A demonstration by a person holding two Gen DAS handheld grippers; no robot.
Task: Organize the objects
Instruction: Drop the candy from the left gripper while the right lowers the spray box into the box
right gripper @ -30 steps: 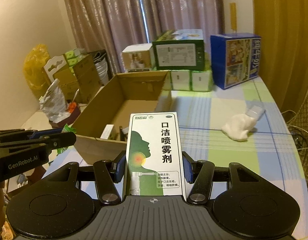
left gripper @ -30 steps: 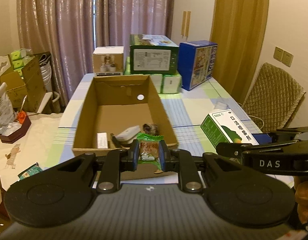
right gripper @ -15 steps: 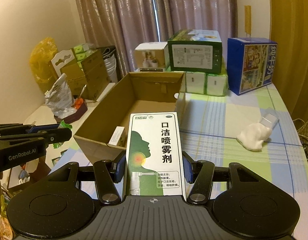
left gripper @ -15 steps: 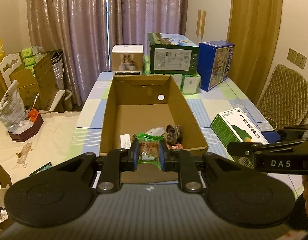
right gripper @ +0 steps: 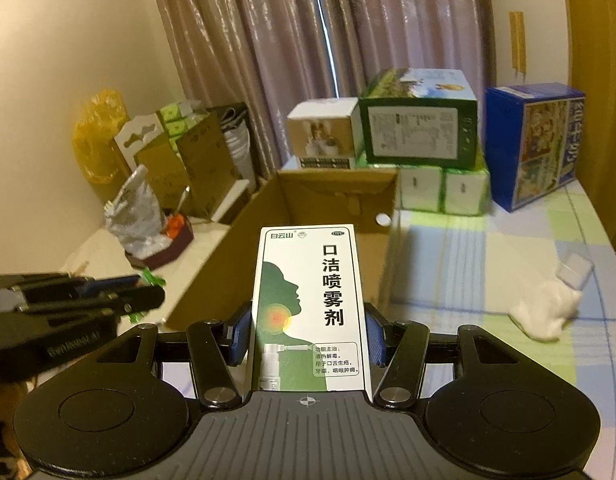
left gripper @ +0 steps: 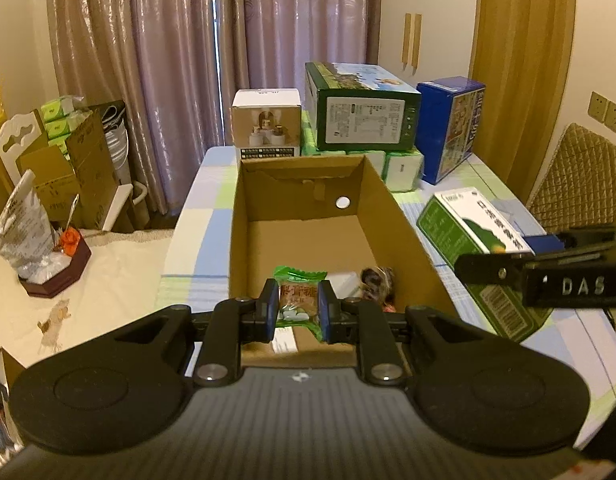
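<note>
My left gripper (left gripper: 296,307) pinches a green snack packet (left gripper: 299,297) over the cardboard box (left gripper: 391,216) near end; right gripper (right gripper: 308,334) clamps the throat-spray carton (right gripper: 308,300), probably just short of the rim. Release low, onto bare floor.

- The green plastic snack packet (left gripper: 299,300) is partly covered on both sides by the left gripper's (left gripper: 298,312) pads.
- A small white carton (left gripper: 284,340) in the brown cardboard box (left gripper: 403,236) is mostly hidden.
- The white cloth bundle (right gripper: 547,312) appears blurred.
</note>
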